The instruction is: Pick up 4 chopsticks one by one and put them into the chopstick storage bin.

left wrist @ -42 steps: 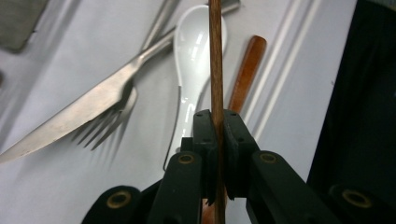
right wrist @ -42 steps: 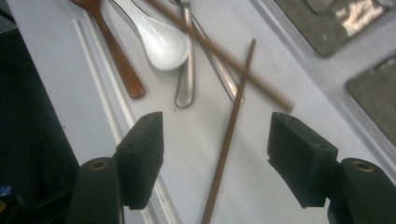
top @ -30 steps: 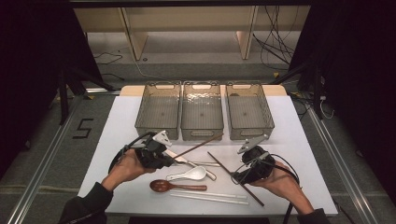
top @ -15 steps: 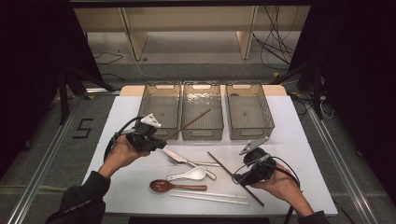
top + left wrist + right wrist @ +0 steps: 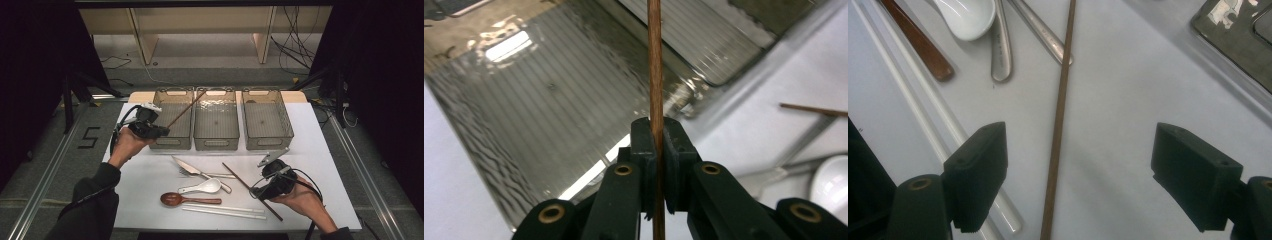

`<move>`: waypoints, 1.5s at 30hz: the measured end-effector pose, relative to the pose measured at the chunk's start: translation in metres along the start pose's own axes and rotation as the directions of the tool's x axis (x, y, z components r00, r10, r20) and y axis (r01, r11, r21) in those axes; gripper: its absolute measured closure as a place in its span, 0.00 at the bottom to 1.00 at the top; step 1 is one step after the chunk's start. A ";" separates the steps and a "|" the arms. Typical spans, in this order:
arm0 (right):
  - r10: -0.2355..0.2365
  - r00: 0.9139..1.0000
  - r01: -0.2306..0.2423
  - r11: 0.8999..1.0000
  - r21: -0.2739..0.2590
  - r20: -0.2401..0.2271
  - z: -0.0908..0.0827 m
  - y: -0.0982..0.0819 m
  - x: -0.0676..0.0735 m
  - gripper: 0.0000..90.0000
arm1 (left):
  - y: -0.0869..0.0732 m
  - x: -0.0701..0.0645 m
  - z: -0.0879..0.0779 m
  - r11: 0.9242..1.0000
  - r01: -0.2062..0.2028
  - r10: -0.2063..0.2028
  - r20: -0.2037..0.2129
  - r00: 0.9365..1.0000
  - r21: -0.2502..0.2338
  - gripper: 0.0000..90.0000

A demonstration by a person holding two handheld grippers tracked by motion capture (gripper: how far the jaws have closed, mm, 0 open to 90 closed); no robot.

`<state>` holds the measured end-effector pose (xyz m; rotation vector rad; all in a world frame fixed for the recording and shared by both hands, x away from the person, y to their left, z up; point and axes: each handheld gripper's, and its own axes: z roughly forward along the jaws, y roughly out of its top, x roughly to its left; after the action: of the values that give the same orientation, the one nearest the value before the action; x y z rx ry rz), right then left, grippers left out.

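My left gripper (image 5: 162, 131) is shut on a brown chopstick (image 5: 185, 110), held off the table at the left bin's (image 5: 170, 145) near left corner. The stick slants up and right over that bin. In the left gripper view the pads pinch the chopstick (image 5: 654, 60) above the bin's ribbed floor (image 5: 549, 100). My right gripper (image 5: 261, 184) rests low at the table's front right, open. Its jaws have just widened a little and straddle a second brown chopstick (image 5: 1060, 100) lying on the white table without touching it.
Middle bin (image 5: 216, 145) and right bin (image 5: 267, 145) stand beside the left one. Knife and fork (image 5: 192, 170), a white spoon (image 5: 207, 186), a brown spoon (image 5: 175, 199) and white chopsticks (image 5: 225, 211) lie near the front edge.
My left gripper has carried its brown chopstick from the table's middle up and to the left, over the left bin. The right hand has stayed where it was.
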<state>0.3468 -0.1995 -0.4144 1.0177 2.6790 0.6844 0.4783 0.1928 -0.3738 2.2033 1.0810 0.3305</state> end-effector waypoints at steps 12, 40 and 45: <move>-0.001 1.000 0.001 1.000 0.014 -0.009 0.001 0.000 0.001 0.27 | 0.015 0.026 0.017 0.997 0.078 -0.077 -0.035 0.996 0.025 0.94; -0.010 1.000 0.010 1.000 0.023 -0.020 0.003 0.000 0.003 0.27 | 0.010 0.052 0.049 0.978 0.198 -0.189 -0.119 0.975 0.071 0.78; -0.006 1.000 0.007 1.000 0.027 -0.018 0.003 0.000 0.002 0.27 | 0.010 0.044 0.042 0.980 0.192 -0.189 -0.079 0.979 0.042 0.59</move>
<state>0.3458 -0.1972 -0.4169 1.0137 2.7124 0.6613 0.5319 0.2040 -0.4016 2.1234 1.3430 0.3055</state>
